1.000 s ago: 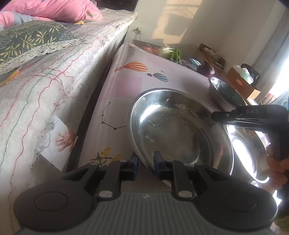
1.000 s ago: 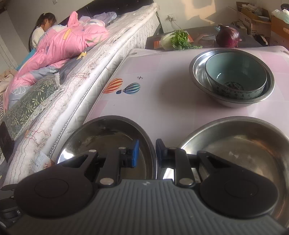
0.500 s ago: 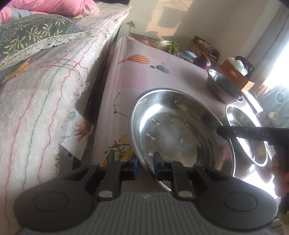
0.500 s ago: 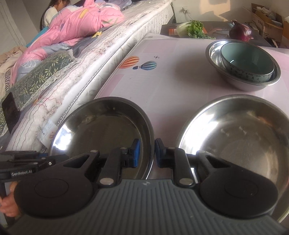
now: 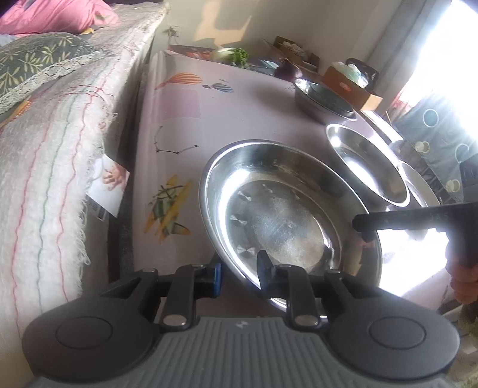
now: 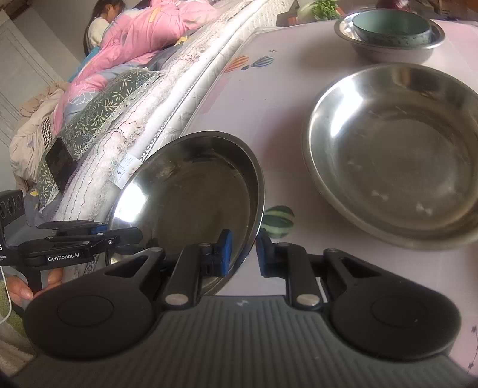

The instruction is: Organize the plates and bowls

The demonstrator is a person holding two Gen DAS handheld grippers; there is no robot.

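A steel plate (image 5: 283,215) (image 6: 194,185) hangs tilted between both grippers at the table's near left corner. My right gripper (image 6: 243,253) is shut on its right rim; in the left wrist view the same gripper (image 5: 363,229) comes in from the right. My left gripper (image 5: 239,273) has the plate's left rim between its pads, and its jaws are opening, with a gap showing beside the rim. In the right wrist view it (image 6: 103,231) sits at the plate's far left edge. A second steel plate (image 6: 394,149) (image 5: 367,167) lies on the table. Behind it a steel bowl (image 6: 388,47) holds a teal bowl (image 6: 391,25).
The table (image 6: 269,98) has a pink printed cloth. A mattress (image 5: 53,155) with pillows runs close along its left side, with a dark phone (image 6: 61,164) on it. A person (image 6: 100,27) sits far back on the bed. Greens, an onion (image 5: 286,71) and boxes stand beyond the table.
The right gripper has moved left and closed on the plate's right rim. The plate now hangs tilted off the cloth. The left gripper's jaws have widened around the left rim.
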